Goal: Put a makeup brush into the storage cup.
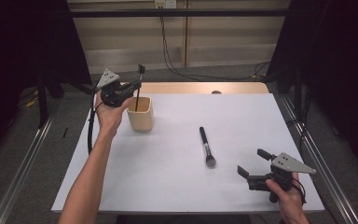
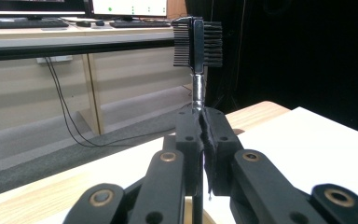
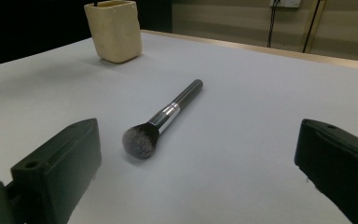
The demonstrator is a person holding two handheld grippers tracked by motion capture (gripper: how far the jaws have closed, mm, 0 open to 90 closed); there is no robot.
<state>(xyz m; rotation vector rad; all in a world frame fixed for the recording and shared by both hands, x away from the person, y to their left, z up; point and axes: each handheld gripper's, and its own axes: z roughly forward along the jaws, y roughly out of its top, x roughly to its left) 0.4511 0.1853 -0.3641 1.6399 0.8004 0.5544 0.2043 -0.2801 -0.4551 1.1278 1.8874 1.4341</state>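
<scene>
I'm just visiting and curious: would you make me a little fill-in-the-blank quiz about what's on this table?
1. The left gripper is shut on a small comb brush, lowering its handle into the cream ____.
2. The makeup brush lies flat on the ____ table.
3. The right gripper has its jaws ____, holding nothing.

Missing words: cup; white; open
</scene>
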